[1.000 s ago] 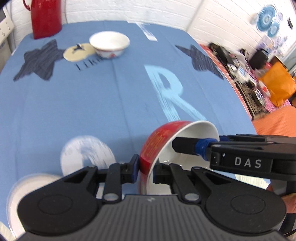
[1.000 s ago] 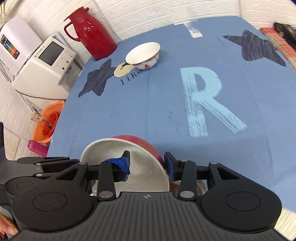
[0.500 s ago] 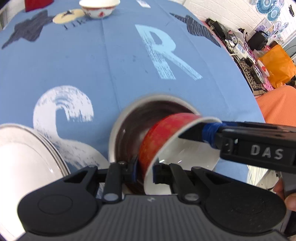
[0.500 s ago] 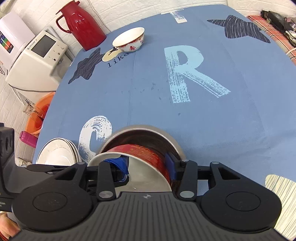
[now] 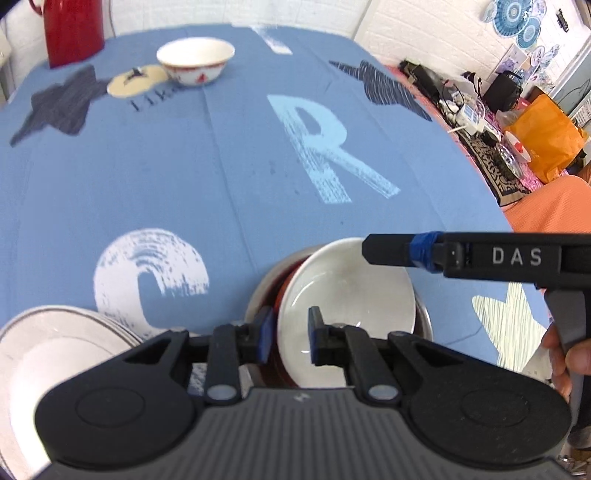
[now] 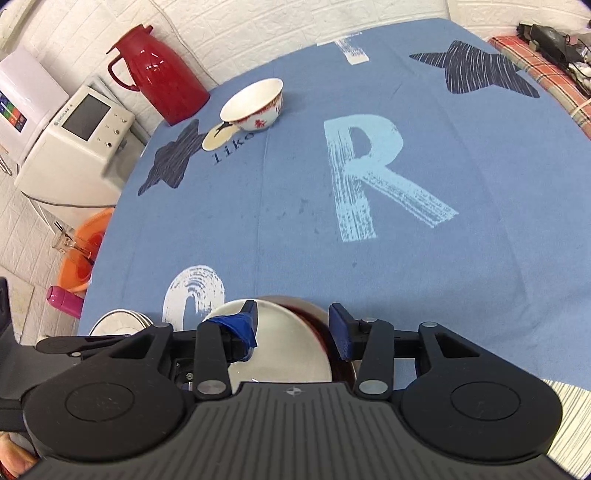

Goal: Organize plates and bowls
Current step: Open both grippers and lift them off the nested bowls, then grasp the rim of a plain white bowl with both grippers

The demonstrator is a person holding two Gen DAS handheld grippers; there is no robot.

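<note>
Red bowl [image 5: 345,288] inside claws' open tips

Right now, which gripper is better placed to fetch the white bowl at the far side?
Left, probably. The white bowl stands far left, near the red jug. Both the left gripper and right gripper look open.

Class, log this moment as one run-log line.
red bowl: in metal bowl | left gripper: open, astride rim | right gripper: open | far bowl: pending

The red flask [image 5: 72,31] is cut off by the top edge, and the plate stack [image 5: 55,354] is partly hidden behind the left gripper [image 5: 287,338].
</note>
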